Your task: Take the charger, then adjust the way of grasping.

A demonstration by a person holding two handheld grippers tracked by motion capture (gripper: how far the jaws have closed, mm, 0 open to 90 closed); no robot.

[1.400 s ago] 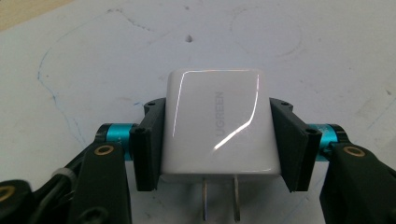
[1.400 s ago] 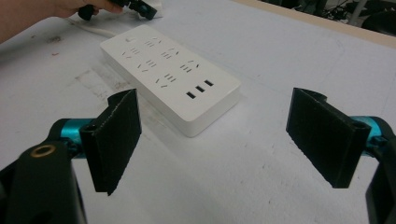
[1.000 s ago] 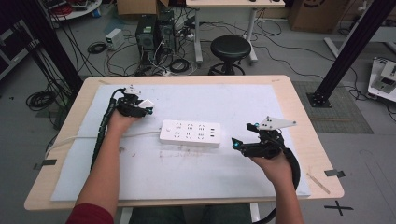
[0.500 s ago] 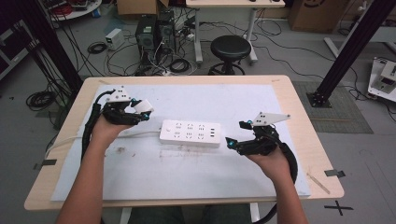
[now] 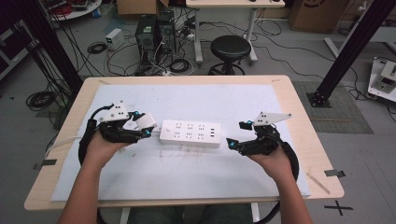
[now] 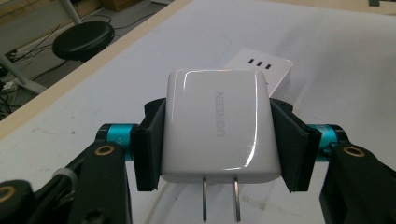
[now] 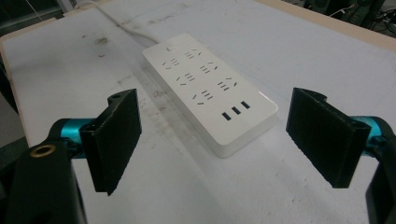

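A white power strip [image 5: 190, 133] lies flat in the middle of the white mat, its sockets facing up; it also appears in the right gripper view [image 7: 209, 91] and behind the charger in the left gripper view [image 6: 266, 70]. My left gripper [image 5: 144, 127] is shut on a white charger [image 6: 218, 126] [image 5: 142, 121], whose two metal prongs point back toward the camera. It hovers just left of the strip's left end. My right gripper [image 7: 217, 140] [image 5: 236, 135] stands open with nothing between its pads, close to the strip's right end.
The strip's white cable [image 5: 63, 141] runs left off the mat [image 5: 187, 177]. Beyond the far table edge stand a black stool [image 5: 230, 48], computer cases [image 5: 156, 30] and tangled floor cables. A black frame post [image 5: 345, 51] rises at the right.
My left hand has carried the charger from the far left of the mat down and rightward toward the strip's left end. The right gripper has stayed where it was.
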